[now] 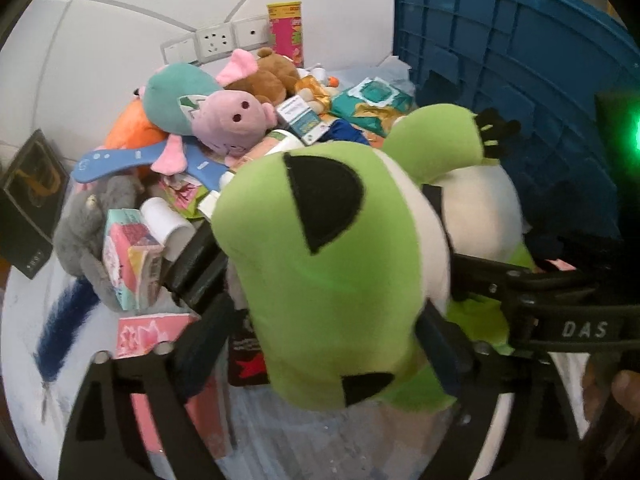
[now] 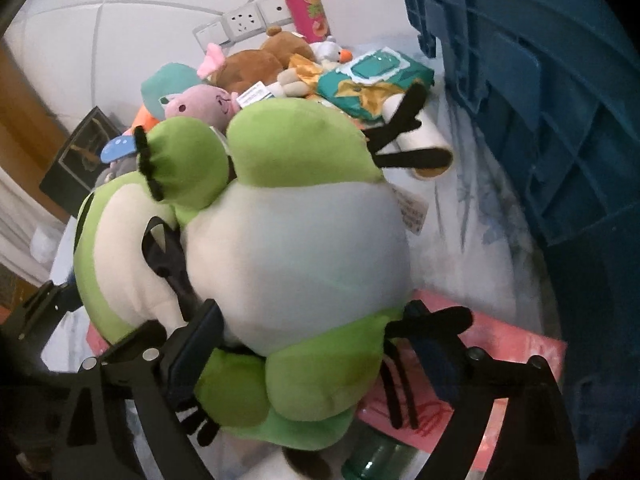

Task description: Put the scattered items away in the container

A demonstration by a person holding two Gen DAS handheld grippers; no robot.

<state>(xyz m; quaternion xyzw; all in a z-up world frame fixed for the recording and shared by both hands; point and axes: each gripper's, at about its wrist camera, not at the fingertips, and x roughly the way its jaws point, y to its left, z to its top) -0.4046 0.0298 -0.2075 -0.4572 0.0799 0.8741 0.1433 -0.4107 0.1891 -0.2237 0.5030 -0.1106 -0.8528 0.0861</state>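
A big green frog plush (image 1: 332,280) with a cream belly and black half-moon eye patches fills the near middle of both views, held up over the pale sheet (image 2: 480,216) between the two claws. The left gripper (image 1: 324,320) stands wide with its fingers on either side of the frog's head — the left finger presses the green cheek, the right one sits against the cream side. The right gripper (image 2: 316,344) is also spread wide, clasping the frog's lower body; its dark pads lie against the belly's left edge and beside a black-toed foot on the right. In the left wrist view the right claw's arm crosses in from the right and bears the letters DAS.

The blue plastic crate (image 1: 520,80) stands tall at the far right, just beside the frog, its ribbed wall close to the plush's raised arm.

Behind the frog lies the heap of scattered things: a pink pig plush (image 1: 232,120), a brown teddy bear (image 1: 268,76), a teal plush (image 1: 176,92) and an orange one under it, a grey plush (image 1: 84,224) at the left, a blue flat toy (image 1: 120,160), a pack of wet wipes (image 1: 376,96), small cartons and a white tube. A pink-and-yellow snack can (image 1: 285,28) stands upright at the far wall — next to the wall sockets (image 1: 216,42). A black box (image 1: 32,200) leans at the far left. A pink flat box (image 2: 500,352) lies under the frog, near a green bottle (image 2: 376,460).
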